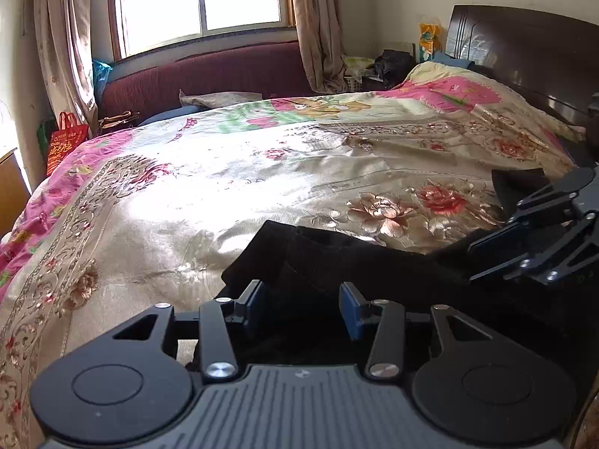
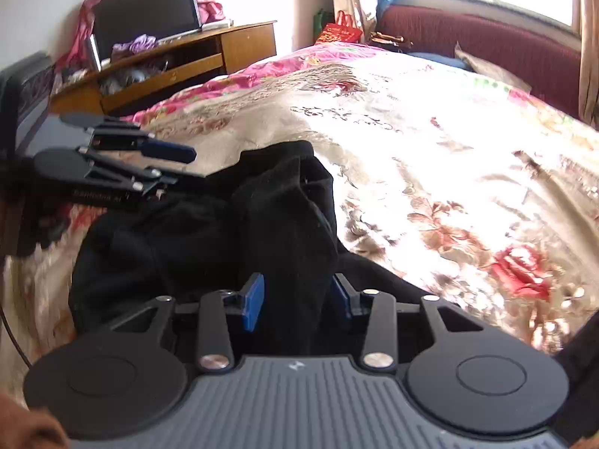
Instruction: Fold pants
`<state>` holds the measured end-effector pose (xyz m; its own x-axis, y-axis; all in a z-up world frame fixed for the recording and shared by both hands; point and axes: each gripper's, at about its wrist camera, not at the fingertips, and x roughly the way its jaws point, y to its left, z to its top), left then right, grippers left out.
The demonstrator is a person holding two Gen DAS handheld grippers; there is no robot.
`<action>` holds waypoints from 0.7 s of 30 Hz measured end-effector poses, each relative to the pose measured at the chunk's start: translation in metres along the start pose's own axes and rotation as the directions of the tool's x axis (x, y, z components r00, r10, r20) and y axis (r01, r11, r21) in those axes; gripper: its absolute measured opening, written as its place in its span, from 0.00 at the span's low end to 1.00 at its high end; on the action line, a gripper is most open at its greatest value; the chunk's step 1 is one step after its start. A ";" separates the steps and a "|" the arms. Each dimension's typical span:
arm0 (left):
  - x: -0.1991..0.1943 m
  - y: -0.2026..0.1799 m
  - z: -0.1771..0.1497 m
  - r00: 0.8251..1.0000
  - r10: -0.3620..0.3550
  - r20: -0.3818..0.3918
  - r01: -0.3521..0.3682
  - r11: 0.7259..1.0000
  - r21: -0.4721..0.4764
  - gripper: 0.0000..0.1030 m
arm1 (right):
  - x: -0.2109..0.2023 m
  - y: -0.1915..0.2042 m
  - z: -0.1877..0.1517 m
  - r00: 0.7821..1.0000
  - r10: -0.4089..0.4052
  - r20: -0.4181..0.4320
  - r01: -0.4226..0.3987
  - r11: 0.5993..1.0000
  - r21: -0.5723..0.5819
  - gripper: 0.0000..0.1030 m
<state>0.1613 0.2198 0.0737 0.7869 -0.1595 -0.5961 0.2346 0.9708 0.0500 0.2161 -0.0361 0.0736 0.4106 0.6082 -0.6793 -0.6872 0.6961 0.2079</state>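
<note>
Lying bunched on the floral satin bedspread (image 1: 209,187): black fabric pants (image 2: 209,224) | left claw (image 1: 302,308) released, pads apart above the cloth | right claw (image 2: 297,301) released, fold between unclamped pads

1. The left wrist view looks from low over the bed (image 1: 187,187), close, toward the window (image 1: 202,0) and headboard (image 1: 524,48).
2. The right wrist view faces the cabinet (image 2: 224,48) (also close).
3. Both share the black pants (image 1: 355,262) (image 2: 262,205).
</note>
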 end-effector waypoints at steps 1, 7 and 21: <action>0.007 0.004 0.005 1.000 -0.002 -0.010 0.002 1.000 0.008 0.62 | 0.013 -0.005 0.006 1.000 0.016 -0.006 -0.016 1.000 0.021 0.42; 0.067 0.030 0.021 0.997 -0.041 -0.060 0.041 0.999 -0.011 0.78 | 0.049 -0.019 0.005 0.996 0.074 -0.039 -0.070 0.992 0.104 0.44; 0.124 0.011 0.037 0.970 -0.067 -0.232 0.084 0.994 0.063 0.45 | 0.017 -0.014 -0.016 0.996 0.079 -0.028 -0.078 0.996 0.051 0.45</action>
<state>0.2821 0.2037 0.0303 0.6155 -0.1785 -0.7677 0.3352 0.9408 0.0500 0.2230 -0.0412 0.0476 0.3374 0.6505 -0.6804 -0.6854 0.6652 0.2961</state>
